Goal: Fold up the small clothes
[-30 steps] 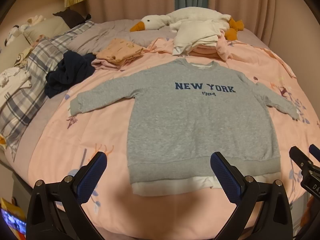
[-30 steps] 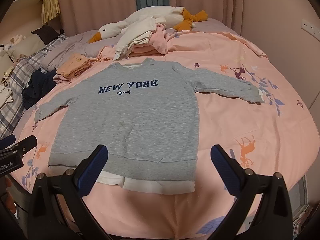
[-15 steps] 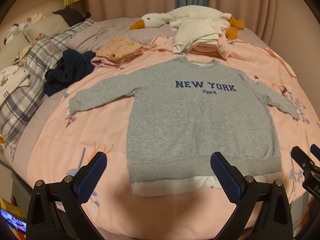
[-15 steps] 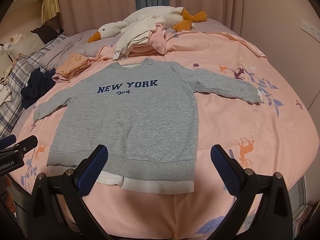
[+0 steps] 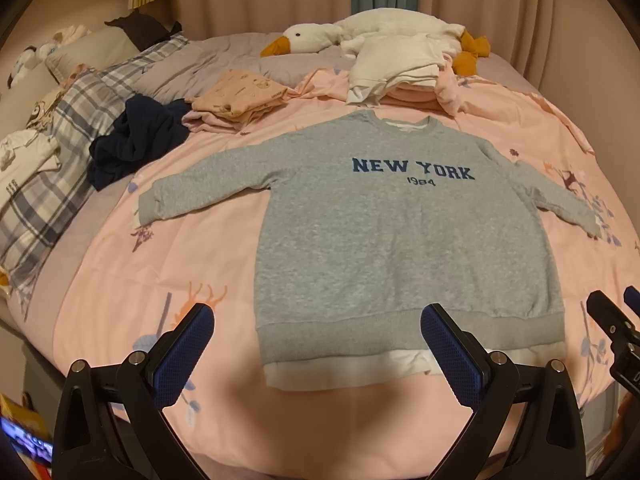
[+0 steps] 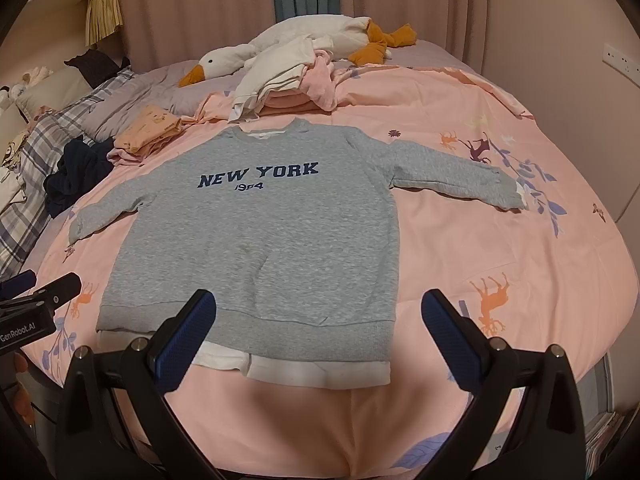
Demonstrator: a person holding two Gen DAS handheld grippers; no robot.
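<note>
A grey sweatshirt (image 5: 404,236) (image 6: 260,240) printed "NEW YORK 1984" lies flat, face up, on the pink bedspread (image 5: 168,272) (image 6: 500,248), both sleeves spread out and a white hem showing at the bottom. My left gripper (image 5: 316,344) hovers open above the hem's left part, nothing between its blue pads. My right gripper (image 6: 320,332) is open above the hem's right part and holds nothing. Each gripper's tip shows at the edge of the other's view: the right one (image 5: 612,320), the left one (image 6: 40,288).
Beyond the collar sits a pile of folded cream and pink clothes (image 5: 400,68) (image 6: 288,80) and a plush goose (image 5: 320,38) (image 6: 224,60). Folded peach clothes (image 5: 240,96), a crumpled navy garment (image 5: 136,140) and plaid pillows (image 5: 52,152) lie at the left.
Both views have shifted very slightly; the sweatshirt lies as before and both grippers stay open.
</note>
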